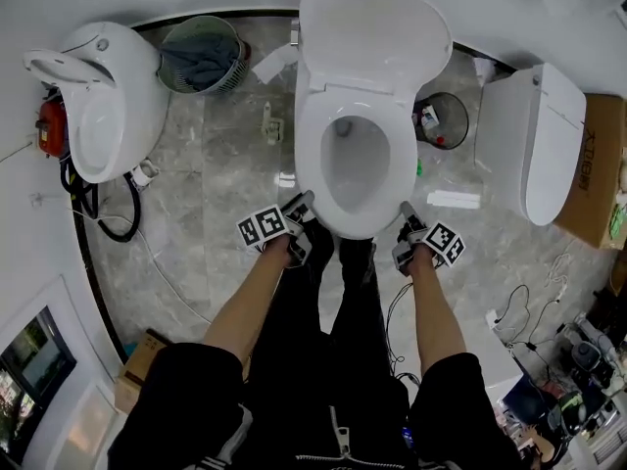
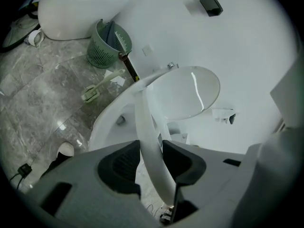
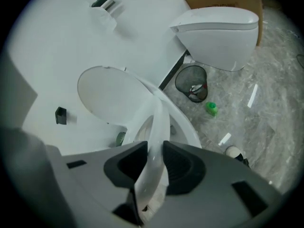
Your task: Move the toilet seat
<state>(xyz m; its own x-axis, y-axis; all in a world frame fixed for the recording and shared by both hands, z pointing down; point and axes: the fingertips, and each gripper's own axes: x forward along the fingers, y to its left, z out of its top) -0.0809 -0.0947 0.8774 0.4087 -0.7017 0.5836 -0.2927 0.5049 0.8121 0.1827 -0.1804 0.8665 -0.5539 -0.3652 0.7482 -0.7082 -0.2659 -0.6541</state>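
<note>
The white toilet seat [image 1: 312, 169] rings the bowl of the middle toilet, and its lid [image 1: 372, 32] stands raised against the wall. My left gripper [image 1: 300, 209] is shut on the seat's front left edge, and my right gripper [image 1: 408, 213] is shut on its front right edge. In the left gripper view the seat ring [image 2: 146, 127] runs between the dark pads of the left gripper [image 2: 151, 156], tilted up off the bowl, with the lid [image 2: 185, 91] behind. The right gripper view shows the seat [image 3: 160, 120] pinched in the right gripper [image 3: 154, 164] in the same way.
A second toilet [image 1: 98, 96] stands at the left beside a green basket [image 1: 201, 55]. A third toilet [image 1: 534, 135], a mesh bin [image 1: 441, 120] and a cardboard box [image 1: 598, 169] are at the right. Cables [image 1: 509, 311] lie on the marble floor. My legs stand just before the bowl.
</note>
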